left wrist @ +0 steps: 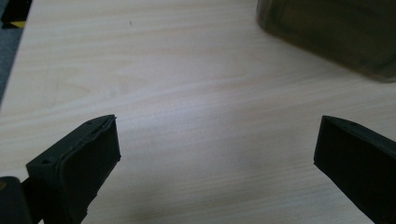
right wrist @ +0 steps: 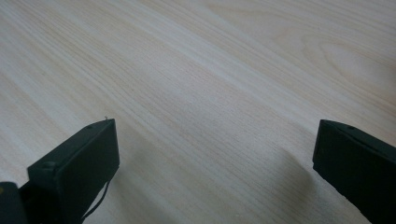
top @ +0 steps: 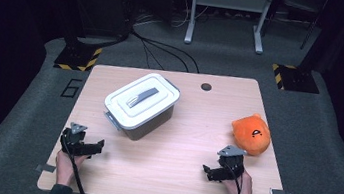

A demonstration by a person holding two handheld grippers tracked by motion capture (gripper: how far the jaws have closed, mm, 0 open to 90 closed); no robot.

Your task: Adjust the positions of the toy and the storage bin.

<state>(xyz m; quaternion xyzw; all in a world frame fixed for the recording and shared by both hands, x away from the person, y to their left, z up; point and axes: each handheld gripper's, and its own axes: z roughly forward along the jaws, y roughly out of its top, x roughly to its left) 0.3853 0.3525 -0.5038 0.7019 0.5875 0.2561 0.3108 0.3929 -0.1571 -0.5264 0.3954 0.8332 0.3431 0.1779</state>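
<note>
The storage box point(top: 141, 106) with its white lid point(top: 142, 99) and grey handle point(top: 143, 96) sits left of the table's middle, turned at an angle. Its dark near corner shows at the top right of my left gripper view point(left wrist: 336, 32), ahead of my jaws and apart from them. The orange plush toy point(top: 252, 133) lies near the right edge of the table point(top: 189, 144), just beyond my right gripper point(top: 214, 171).

My left hand point(top: 67, 164) comes up from the near edge and holds my left gripper point(top: 86, 147) low over the wood, pointing to the right, with the box near its tip but not touching. Its jaws stand wide apart with bare table between them.

My right hand point(top: 238, 184) holds the right gripper near the front right of the table, pointing left towards the middle. Those jaws are also spread wide, holding nothing, with plain wood grain between them.
</note>
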